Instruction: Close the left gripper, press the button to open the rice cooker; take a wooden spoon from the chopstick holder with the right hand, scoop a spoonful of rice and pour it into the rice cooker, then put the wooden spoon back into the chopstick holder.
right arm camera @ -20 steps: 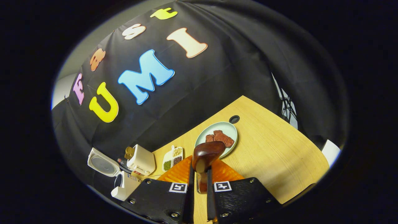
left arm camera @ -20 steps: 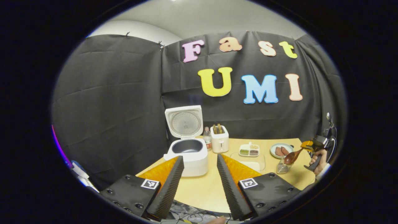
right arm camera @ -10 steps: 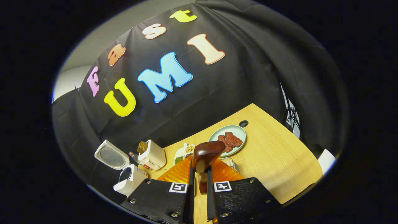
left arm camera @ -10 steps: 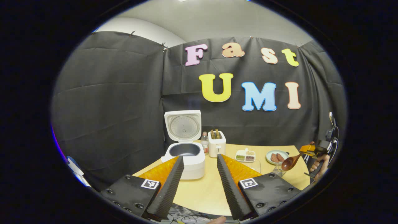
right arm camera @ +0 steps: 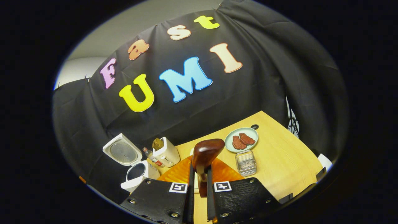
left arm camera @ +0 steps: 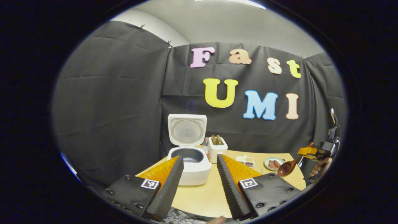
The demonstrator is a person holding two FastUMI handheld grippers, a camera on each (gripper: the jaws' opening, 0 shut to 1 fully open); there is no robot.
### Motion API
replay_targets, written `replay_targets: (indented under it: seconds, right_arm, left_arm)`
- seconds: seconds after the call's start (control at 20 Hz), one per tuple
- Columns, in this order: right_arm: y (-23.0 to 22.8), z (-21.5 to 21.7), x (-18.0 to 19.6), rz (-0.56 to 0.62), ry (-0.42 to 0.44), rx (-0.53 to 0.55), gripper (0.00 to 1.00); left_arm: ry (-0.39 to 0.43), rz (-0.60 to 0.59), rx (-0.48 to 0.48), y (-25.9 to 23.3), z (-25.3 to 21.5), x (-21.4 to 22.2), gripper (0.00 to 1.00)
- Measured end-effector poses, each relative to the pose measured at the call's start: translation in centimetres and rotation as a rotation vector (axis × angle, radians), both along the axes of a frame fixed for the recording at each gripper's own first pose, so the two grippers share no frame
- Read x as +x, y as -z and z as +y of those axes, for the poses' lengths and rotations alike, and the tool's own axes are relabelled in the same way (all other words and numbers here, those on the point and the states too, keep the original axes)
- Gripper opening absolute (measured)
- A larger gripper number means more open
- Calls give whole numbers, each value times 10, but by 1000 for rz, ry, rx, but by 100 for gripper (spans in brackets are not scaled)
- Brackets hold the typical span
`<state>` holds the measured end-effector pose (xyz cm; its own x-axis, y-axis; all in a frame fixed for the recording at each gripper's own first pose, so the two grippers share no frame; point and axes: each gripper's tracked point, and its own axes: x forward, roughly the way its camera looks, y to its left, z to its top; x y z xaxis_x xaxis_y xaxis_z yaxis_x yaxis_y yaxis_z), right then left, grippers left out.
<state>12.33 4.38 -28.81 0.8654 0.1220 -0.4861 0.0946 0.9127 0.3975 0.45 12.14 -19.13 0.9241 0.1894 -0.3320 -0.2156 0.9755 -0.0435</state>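
Note:
The white rice cooker stands open on the wooden table, its lid upright and its dark pot bare. My left gripper hangs open in front of it, holding nothing. At the far right of the left gripper view, a hand carries my right gripper with the wooden spoon slanting down from it. In the right gripper view, my right gripper is shut on the spoon's handle, and the dark bowl stands above the fingers. The clear chopstick holder sits below and to the right. The cooker is at the lower left.
A white toaster and a small bottle stand beside the cooker. A green plate of meat pieces lies behind the holder. A divided dish of grains sits mid-table. A round cable hole marks the table's far edge.
Both grippers have drawn up and back from the table. The right gripper has lifted the spoon away from the chopstick holder, which now shows beside it. The left gripper stays open.

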Motion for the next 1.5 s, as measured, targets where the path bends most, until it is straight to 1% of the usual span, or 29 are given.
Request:
replay_targets:
  seconds: [0.1,0.15,0.3,0.35,0.45,0.55,0.65,0.8,0.85,0.9,0.95,1.0,1.1,1.2,1.25,1.35,1.45,1.5]
  right_arm:
    - [-4,27,5,-7,-2,-5,17]
    - [-2,40,7,-1,-5,-3,17]
    - [6,73,24,9,-24,-23,17]
    - [14,83,33,17,-35,-37,17]
    - [35,103,52,36,-73,-67,17]
    - [67,119,71,72,-116,-83,17]
    - [101,123,89,103,-136,-112,17]
    - [152,125,109,153,-171,-166,17]
    - [167,125,115,165,-182,-183,17]
    - [179,122,120,174,-187,-204,17]
    - [190,122,124,184,-192,-222,17]
    - [200,123,127,197,-197,-233,17]
    - [215,127,128,216,-210,-242,17]
    - [220,134,131,211,-223,-248,17]
    - [221,140,130,218,-230,-235,17]
    - [226,151,125,249,-235,-179,17]
    - [225,156,123,261,-228,-146,17]
    - [226,158,122,268,-229,-131,17]
  left_arm:
    - [-3,-15,-10,-3,26,2,79]
    - [-4,-15,-20,-1,35,5,81]
    - [-7,-17,-41,1,55,16,76]
    - [-8,-17,-32,3,60,20,82]
    - [-22,-20,-14,5,67,33,82]
    - [-50,5,-7,16,71,44,82]
    - [-68,23,-1,24,70,53,81]
    - [-86,66,47,39,73,54,76]
    - [-91,80,60,45,73,54,84]
    - [-96,95,70,50,73,52,89]
    - [-101,109,78,55,72,50,84]
    - [-104,122,84,59,72,46,84]
    - [-107,141,100,65,71,42,89]
    - [-116,158,102,71,74,41,89]
    - [-123,163,92,73,74,40,84]
    - [-144,168,62,75,77,40,84]
    - [-155,163,59,74,81,41,89]
    - [-154,162,62,74,81,42,84]
